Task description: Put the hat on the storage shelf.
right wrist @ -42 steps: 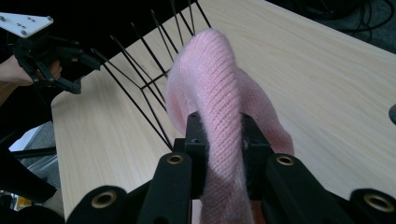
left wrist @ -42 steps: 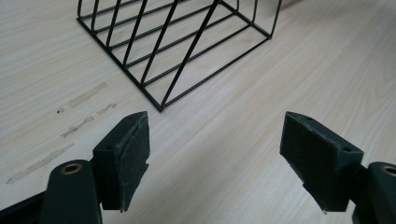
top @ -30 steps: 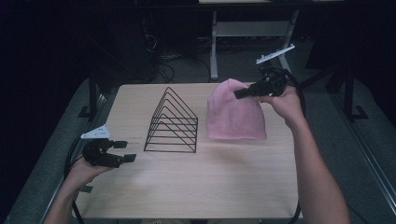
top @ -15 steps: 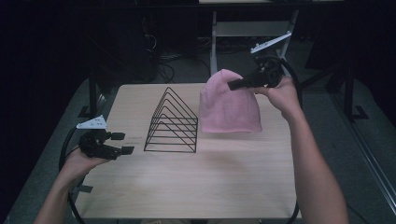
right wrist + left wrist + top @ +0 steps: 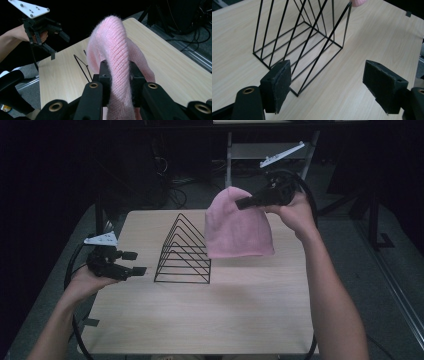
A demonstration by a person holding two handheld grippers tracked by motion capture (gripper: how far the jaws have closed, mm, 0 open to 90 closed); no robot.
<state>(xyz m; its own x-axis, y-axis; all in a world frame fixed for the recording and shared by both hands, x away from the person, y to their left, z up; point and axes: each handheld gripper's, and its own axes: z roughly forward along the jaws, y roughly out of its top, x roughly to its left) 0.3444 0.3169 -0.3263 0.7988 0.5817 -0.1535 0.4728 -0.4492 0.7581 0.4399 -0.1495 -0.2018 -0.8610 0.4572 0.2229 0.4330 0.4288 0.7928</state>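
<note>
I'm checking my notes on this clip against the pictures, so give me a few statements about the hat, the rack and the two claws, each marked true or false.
1. The right claw is shut on the pink knit hat. True.
2. The hat lies flat on the table. False: it hangs from the right claw, lifted above the tabletop.
3. The left claw is open with nothing between its pads. True.
4. The black wire rack is held in the left claw. False: it stands on the table, apart from that claw.
5. The hat is draped over the rack. False: in the high view it hangs just to the right of it.
</note>
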